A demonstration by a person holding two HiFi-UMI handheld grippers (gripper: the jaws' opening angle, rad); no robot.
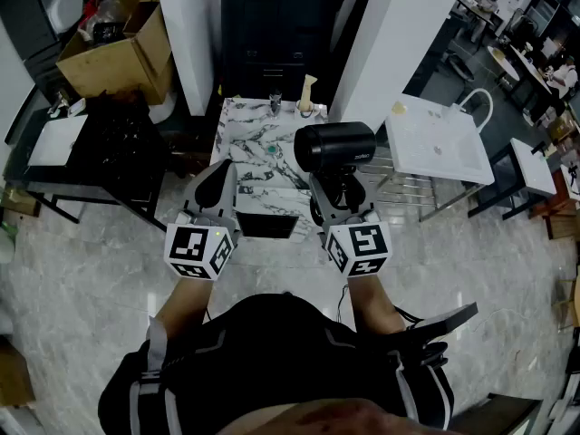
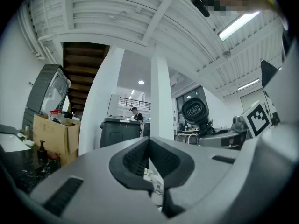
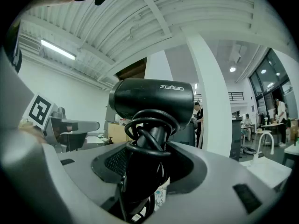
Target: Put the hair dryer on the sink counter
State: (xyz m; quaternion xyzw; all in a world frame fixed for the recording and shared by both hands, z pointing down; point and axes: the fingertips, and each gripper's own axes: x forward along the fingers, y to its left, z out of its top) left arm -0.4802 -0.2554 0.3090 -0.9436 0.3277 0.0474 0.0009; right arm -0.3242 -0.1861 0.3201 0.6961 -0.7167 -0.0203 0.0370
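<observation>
Nearest, the right fingers (image 3: pixel 112 164) stood wide apart, clamped on the handle of a glossy black hair dryer (image 3: pixel 152 99) with a round barrel. Its rubbery cord (image 3: pixel 145 148) was looped round the handle. Beside them, the left fingers (image 2: pixel 133 160) were pressed together, empty. Beyond and below both lay the white, grey-veined marble desk (image 1: pixel 254 148). The dryer seemed not yet set down, so placing it remained.

cardboard box (image 1: pixel 118 48) left of dark bin (image 1: pixel 281 34); black table (image 1: pixel 113 148) beside box.
</observation>
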